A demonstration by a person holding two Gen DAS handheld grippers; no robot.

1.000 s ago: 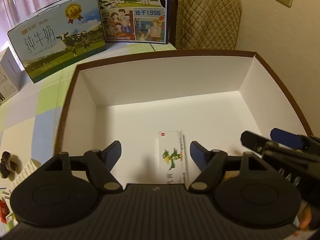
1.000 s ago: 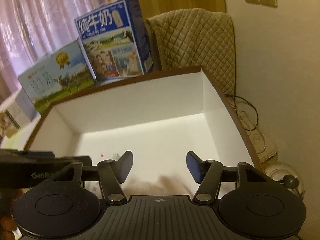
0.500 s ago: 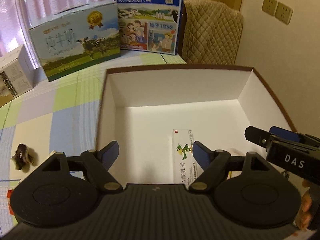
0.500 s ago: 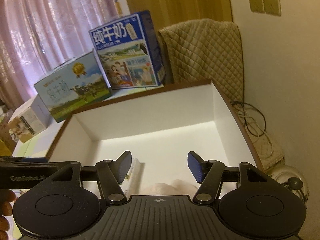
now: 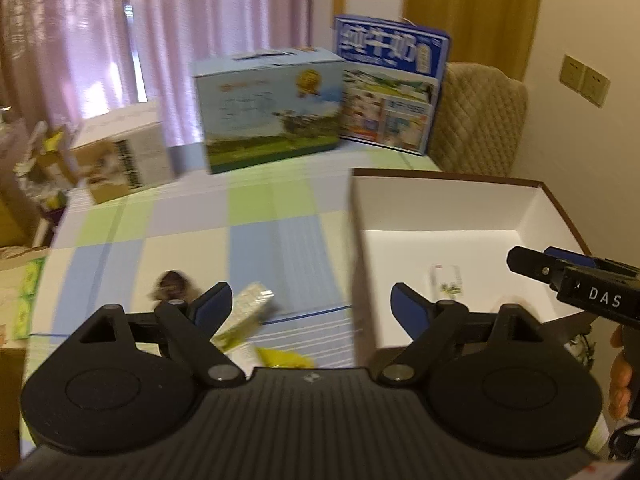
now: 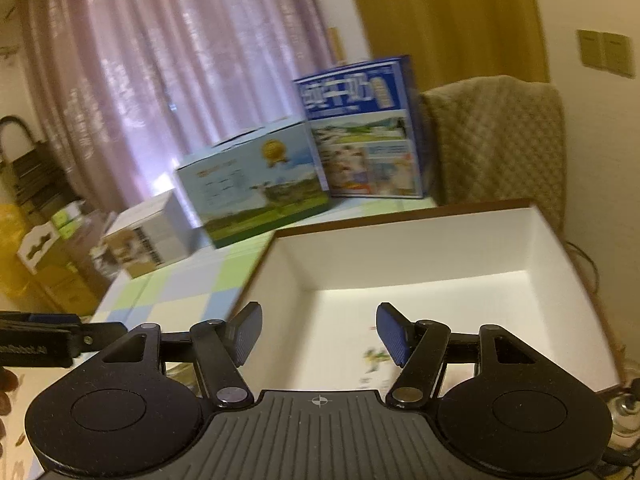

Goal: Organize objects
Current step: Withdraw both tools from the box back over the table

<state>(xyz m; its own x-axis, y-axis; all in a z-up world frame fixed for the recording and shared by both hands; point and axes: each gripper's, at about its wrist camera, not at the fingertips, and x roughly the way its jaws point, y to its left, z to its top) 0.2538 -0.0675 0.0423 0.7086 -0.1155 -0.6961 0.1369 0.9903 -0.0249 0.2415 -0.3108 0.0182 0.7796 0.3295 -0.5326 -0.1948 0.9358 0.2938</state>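
Note:
A brown-rimmed white box (image 5: 448, 204) (image 6: 404, 256) sits open on the checked tablecloth. A small white carton with a green figure (image 5: 446, 280) (image 6: 376, 358) lies flat on its floor. My left gripper (image 5: 311, 304) is open and empty, straddling the box's left wall. Just past its left finger on the cloth lie a pale green-and-white packet (image 5: 248, 308), a dark small object (image 5: 172, 284) and a yellow wrapper (image 5: 284, 356). My right gripper (image 6: 319, 330) is open and empty above the box's near left corner; it also shows at the right (image 5: 532, 260) of the left wrist view.
Two milk cartons (image 5: 272, 108) (image 5: 390, 108) and a white-brown box (image 5: 120, 152) stand along the table's far side. A quilted chair back (image 5: 476, 120) rises behind the box. Clutter fills the left floor (image 6: 52, 248). A hand (image 5: 620, 376) holds the right gripper's handle.
Both grippers pulled back and swung left, away from the box interior. The left one now looks over the tablecloth and loose items; the carton stays in the box.

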